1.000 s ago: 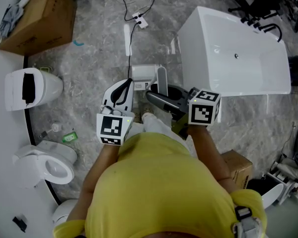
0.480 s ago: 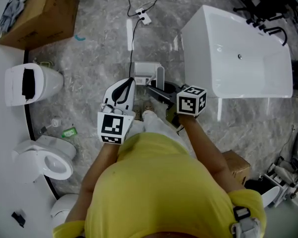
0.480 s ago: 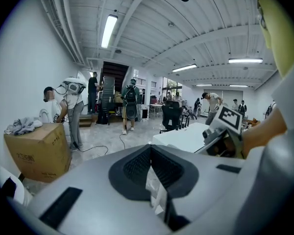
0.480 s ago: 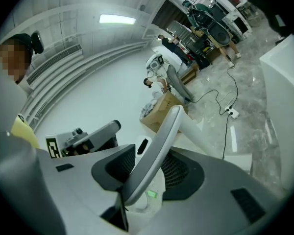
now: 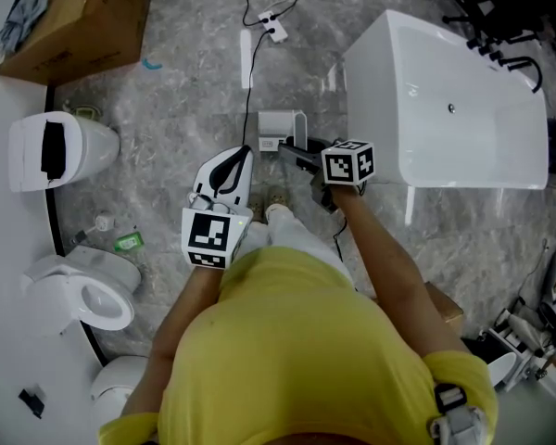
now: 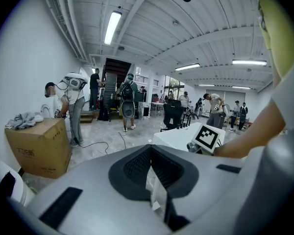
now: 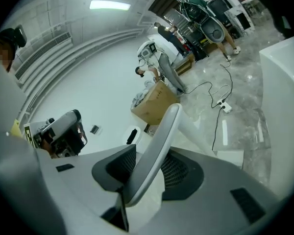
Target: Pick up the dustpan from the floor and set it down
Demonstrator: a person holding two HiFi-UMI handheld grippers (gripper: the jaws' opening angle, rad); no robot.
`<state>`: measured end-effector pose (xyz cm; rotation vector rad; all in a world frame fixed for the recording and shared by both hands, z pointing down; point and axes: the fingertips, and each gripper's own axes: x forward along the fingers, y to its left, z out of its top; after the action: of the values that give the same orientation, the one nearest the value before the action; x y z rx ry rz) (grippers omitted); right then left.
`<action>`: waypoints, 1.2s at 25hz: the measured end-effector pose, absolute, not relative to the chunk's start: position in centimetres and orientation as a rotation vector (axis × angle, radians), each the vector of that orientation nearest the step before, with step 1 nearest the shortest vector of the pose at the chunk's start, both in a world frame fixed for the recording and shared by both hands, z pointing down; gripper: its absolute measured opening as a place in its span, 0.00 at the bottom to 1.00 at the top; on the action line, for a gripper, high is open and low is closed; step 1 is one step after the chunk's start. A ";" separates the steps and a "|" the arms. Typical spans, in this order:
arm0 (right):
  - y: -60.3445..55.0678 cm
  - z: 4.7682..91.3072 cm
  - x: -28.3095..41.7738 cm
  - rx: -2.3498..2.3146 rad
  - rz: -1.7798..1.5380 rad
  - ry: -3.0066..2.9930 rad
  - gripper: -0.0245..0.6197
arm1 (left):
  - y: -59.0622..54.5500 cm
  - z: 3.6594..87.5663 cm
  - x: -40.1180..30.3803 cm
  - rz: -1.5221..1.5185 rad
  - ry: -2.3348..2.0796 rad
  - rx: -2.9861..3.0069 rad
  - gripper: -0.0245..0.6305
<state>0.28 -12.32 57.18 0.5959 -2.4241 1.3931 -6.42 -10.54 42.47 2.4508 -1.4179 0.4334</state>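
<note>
The white dustpan (image 5: 276, 126) sits low over the grey marble floor, its long grey handle (image 5: 302, 143) rising toward me. My right gripper (image 5: 298, 154) is shut on that handle; in the right gripper view the handle (image 7: 154, 148) runs up between the pads and the pan (image 7: 229, 157) shows below. My left gripper (image 5: 227, 170) hangs to the left of the dustpan, apart from it. Its jaws stand shut (image 6: 154, 180) and I see nothing held in them.
A white bathtub (image 5: 445, 100) stands just right of the dustpan. A power strip with cable (image 5: 271, 31) lies beyond it. A cardboard box (image 5: 74, 21) and toilets (image 5: 60, 160) line the left wall. Small litter (image 5: 128, 242) lies on the floor at left.
My right gripper has sunk toward the floor with the dustpan handle in it, its marker cube looking smaller and further out. The left gripper has stayed in place.
</note>
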 end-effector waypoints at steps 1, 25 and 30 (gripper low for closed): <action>-12.4 57.7 0.4 0.595 1.394 -2.410 0.29 | -10.6 42.5 -6.5 0.435 -1.419 2.448 0.04; -14.4 42.6 8.0 1.449 0.539 -2.393 0.06 | -11.6 38.5 -6.6 0.335 -1.475 2.546 0.04; -14.5 33.7 8.3 1.585 0.260 -2.507 0.05 | -13.0 32.9 -6.5 0.234 -1.575 2.604 0.04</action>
<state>8.26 -14.55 33.71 1.5849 -2.5073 0.2596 -6.52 -12.96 32.92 2.6042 -1.5752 0.2343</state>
